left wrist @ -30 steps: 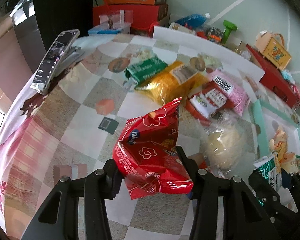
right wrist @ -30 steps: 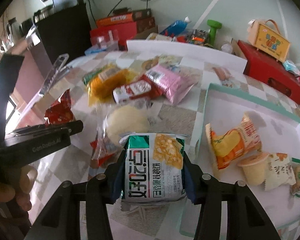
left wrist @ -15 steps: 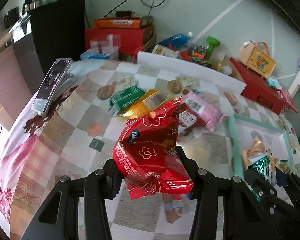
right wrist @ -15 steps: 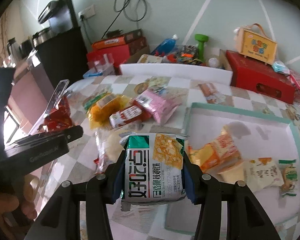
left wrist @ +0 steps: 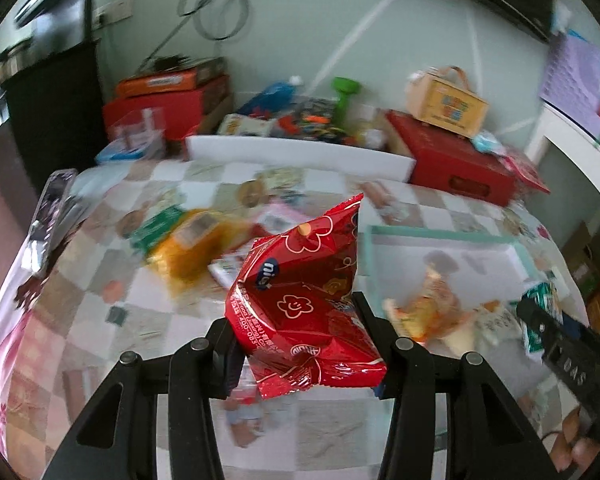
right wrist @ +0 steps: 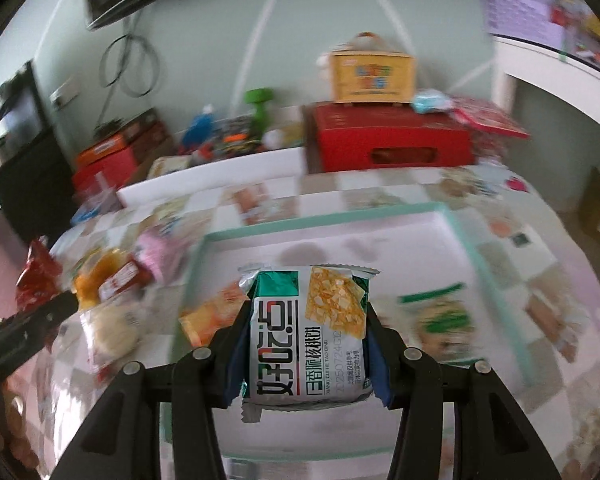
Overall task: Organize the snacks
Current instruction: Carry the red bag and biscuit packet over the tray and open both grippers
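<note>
We grip a red packet [left wrist: 304,304] left, a green-white packet [right wrist: 308,336] right; loose snacks [left wrist: 188,248] crowd the tabletop [left wrist: 100,320] beside the teal tray [right wrist: 460,224].

Showing as glossy, crinkled red foil on the red snack packet [left wrist: 304,312], catching white glare along its lower seam. Reading as smooth printed film, shinier at the silver crimped edges, on the green-and-white cracker packet [right wrist: 306,340]. Looking matt black plastic on the left gripper [left wrist: 300,344] and right gripper [right wrist: 304,344]. Appearing smooth, pale, with a mint rim, on the tray [right wrist: 452,216]. Lying as soft checked cloth on the tablecloth [left wrist: 100,320].
</note>
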`<state>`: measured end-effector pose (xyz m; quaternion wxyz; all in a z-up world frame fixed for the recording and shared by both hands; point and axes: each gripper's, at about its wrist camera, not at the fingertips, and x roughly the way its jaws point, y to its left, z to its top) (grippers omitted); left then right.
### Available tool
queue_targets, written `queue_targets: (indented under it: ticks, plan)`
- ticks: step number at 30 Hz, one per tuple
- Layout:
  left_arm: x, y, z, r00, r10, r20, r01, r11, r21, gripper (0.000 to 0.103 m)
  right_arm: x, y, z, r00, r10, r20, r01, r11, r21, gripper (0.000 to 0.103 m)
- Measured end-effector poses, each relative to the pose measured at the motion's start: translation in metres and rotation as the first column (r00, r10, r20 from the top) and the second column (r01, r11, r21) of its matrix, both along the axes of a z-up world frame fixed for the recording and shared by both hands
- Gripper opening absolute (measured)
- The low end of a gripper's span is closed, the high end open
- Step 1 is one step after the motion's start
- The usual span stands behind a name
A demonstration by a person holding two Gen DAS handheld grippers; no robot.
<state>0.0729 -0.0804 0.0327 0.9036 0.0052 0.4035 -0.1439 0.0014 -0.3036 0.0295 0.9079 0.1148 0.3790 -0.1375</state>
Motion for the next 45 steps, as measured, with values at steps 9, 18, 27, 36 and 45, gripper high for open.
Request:
queue_targets:
  ticks: [9,18,27,36,45]
  plan:
    - [-0.026,-0.083,-0.007,0.971,-0.238,0.003,0.238,0.971,0.034,0.050,-0.034,-0.065,0.001,0.974,-0.224,-0.017,0.224,0.975,-0.001,0.053]
    - [-0.047,-0.126,-0.026,0.937,-0.348,-0.043,0.350,0.932,0.098,0.050,-0.028,-0.066,-0.018,0.975,-0.206,-0.077,0.209,0.978,0.024,0.053]
    - [-0.044,-0.126,-0.029,0.937,-0.345,-0.056,0.349,0.932,0.101,0.056,-0.018,-0.056,-0.029,0.980,-0.159,-0.119,0.162,0.987,0.015,0.053]
    - [-0.043,-0.121,-0.023,0.941,-0.336,-0.036,0.338,0.936,0.098,0.074,-0.013,-0.051,-0.031,0.981,-0.141,-0.132,0.142,0.990,-0.001,0.061]
    - [-0.028,-0.101,-0.025,0.965,-0.257,-0.054,0.260,0.964,0.061,0.074,-0.011,-0.050,-0.032,0.977,-0.156,-0.142,0.157,0.988,-0.003,0.077]
